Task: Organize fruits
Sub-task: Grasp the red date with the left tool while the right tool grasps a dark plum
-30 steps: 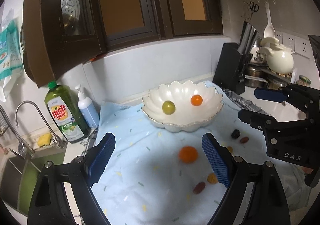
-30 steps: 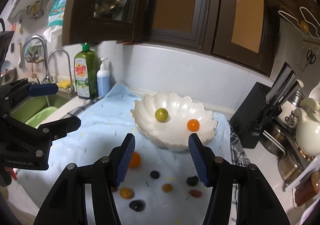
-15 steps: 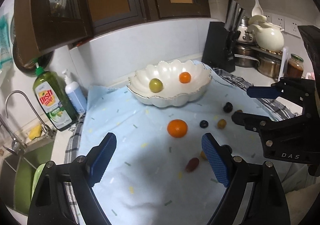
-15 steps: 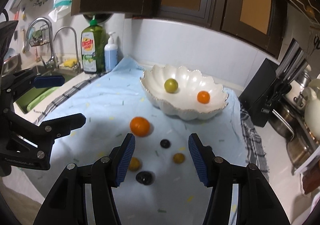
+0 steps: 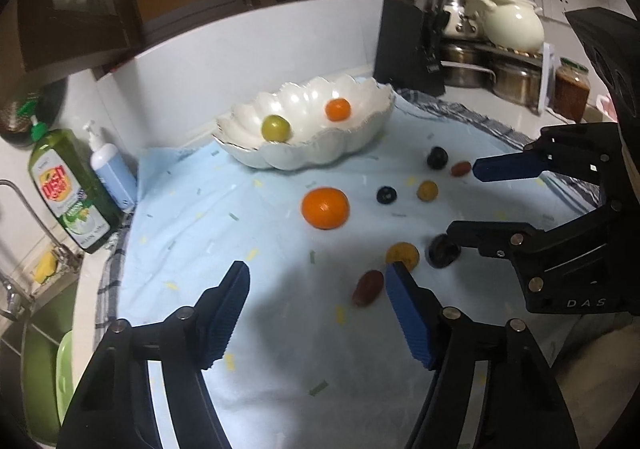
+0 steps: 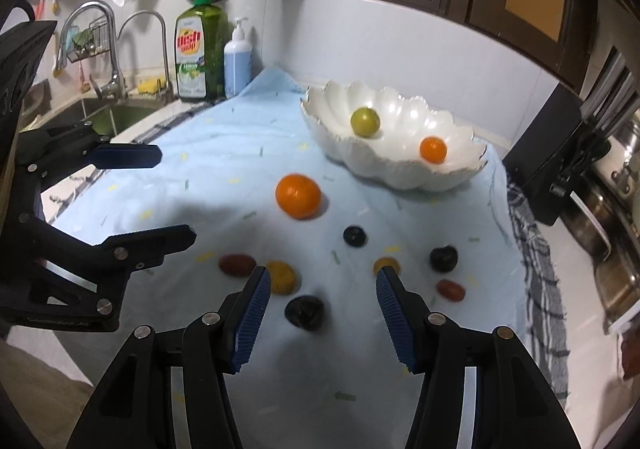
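- left gripper (image 5: 316, 281): jaws apart, nothing between them; they have just been narrowing. right gripper (image 6: 320, 285): jaws apart, empty.
- white bowl (image 6: 400, 173) at 12 o'clock of the blue cloth (image 5: 200, 217); green fruit (image 6: 365, 121) and small orange fruit (image 6: 433, 149) lie inside.
- loose on the cloth: large orange (image 6: 298, 196), dark berry (image 6: 305, 312), yellow fruit (image 6: 282, 276) and reddish fruit (image 6: 237, 264) at its 9–10 o'clock.
- risk: round fruit likely rolls if a pad nudges it off-centre.
- risk: yellow fruit sits near the right gripper's left pad; closing could clip it.
- risk: grippers work close together; collision possible.
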A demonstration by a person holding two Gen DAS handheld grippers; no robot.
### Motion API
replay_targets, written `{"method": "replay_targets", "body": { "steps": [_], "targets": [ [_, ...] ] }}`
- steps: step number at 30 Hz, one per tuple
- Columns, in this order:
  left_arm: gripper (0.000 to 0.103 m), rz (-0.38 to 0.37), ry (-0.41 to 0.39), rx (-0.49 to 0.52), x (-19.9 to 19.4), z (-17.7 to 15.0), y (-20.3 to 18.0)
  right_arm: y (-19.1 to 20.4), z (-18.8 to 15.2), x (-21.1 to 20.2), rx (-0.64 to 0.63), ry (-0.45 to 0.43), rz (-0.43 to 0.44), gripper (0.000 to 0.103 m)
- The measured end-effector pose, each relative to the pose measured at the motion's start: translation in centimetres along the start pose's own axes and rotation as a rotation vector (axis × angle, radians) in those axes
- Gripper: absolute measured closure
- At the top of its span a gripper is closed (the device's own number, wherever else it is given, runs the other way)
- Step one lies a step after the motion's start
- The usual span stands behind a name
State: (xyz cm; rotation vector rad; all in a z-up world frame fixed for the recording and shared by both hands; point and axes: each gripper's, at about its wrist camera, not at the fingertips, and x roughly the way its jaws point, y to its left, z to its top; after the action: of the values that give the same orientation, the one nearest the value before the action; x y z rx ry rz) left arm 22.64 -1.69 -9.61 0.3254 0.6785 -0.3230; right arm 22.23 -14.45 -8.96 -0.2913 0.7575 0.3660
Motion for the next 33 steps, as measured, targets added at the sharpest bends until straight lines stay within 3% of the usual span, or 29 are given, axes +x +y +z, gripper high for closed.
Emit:
{"method": "replay_targets", "body": {
  "steps": [21,33],
  "targets": [
    [0.066,-0.140,0.097,0.063,4.8,-1.0,-1.7,0.1,-1.8,3.6,-0.004,0.102,0.058,0.062],
    [0.075,-0.186,0.141,0.028,6.4,-1.0,-1.8,0.0,-1.9,4.9,0.002,0.134,0.089,0.070]
  ]
}}
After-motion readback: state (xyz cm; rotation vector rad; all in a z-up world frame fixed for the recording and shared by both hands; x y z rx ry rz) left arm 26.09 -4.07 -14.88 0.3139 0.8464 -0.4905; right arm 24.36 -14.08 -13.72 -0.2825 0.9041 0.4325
